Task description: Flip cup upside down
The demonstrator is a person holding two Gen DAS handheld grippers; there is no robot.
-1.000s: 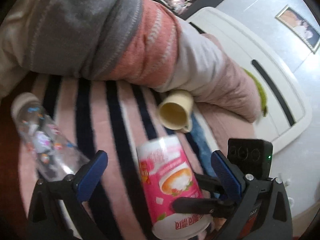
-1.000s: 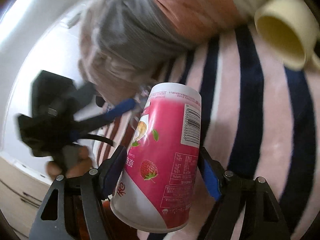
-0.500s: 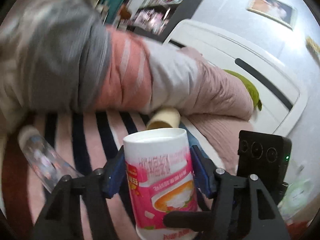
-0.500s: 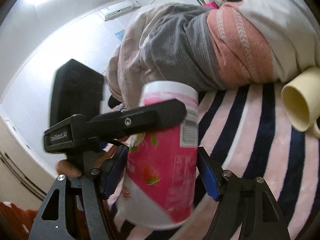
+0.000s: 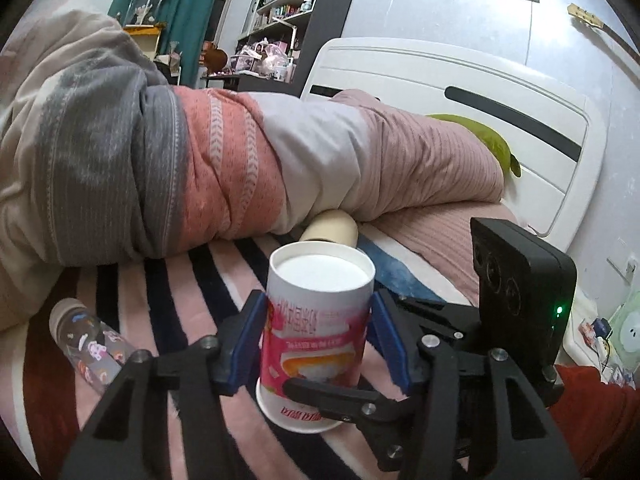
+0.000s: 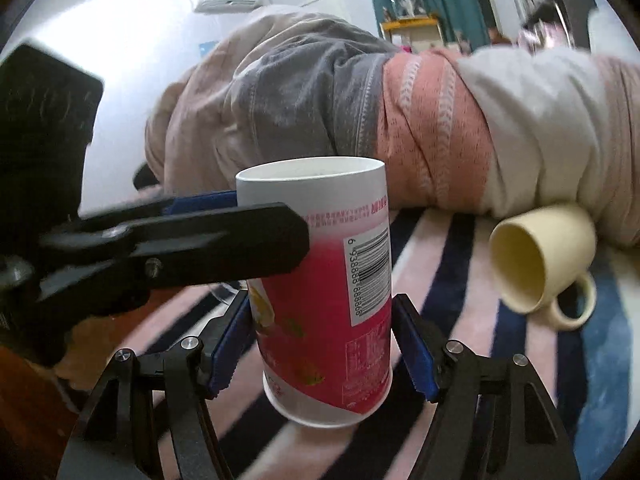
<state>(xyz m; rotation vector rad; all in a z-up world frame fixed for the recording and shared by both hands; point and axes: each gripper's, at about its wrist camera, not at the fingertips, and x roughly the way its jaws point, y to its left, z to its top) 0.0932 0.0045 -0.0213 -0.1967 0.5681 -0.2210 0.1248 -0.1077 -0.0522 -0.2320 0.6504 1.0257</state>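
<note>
A pink and white paper cup (image 5: 316, 340) stands upside down, its white base on top and its wide rim low over the striped blanket (image 5: 168, 288). My left gripper (image 5: 318, 344) is shut on its sides with both blue pads touching. In the right wrist view the cup (image 6: 336, 304) sits between my right gripper's (image 6: 324, 352) blue pads, which stand slightly off its sides. The left gripper's black finger crosses in front of the cup there.
A cream mug (image 6: 540, 260) lies on its side on the blanket to the right, also behind the cup in the left wrist view (image 5: 332, 232). A clear printed bottle (image 5: 90, 344) lies at the left. A bundled quilt (image 5: 200, 168) lies behind. A white headboard (image 5: 480, 92) stands at the far right.
The cup has swung from tilted to standing with its base up. My left gripper has closed onto it, and my right gripper's pads have eased off its sides.
</note>
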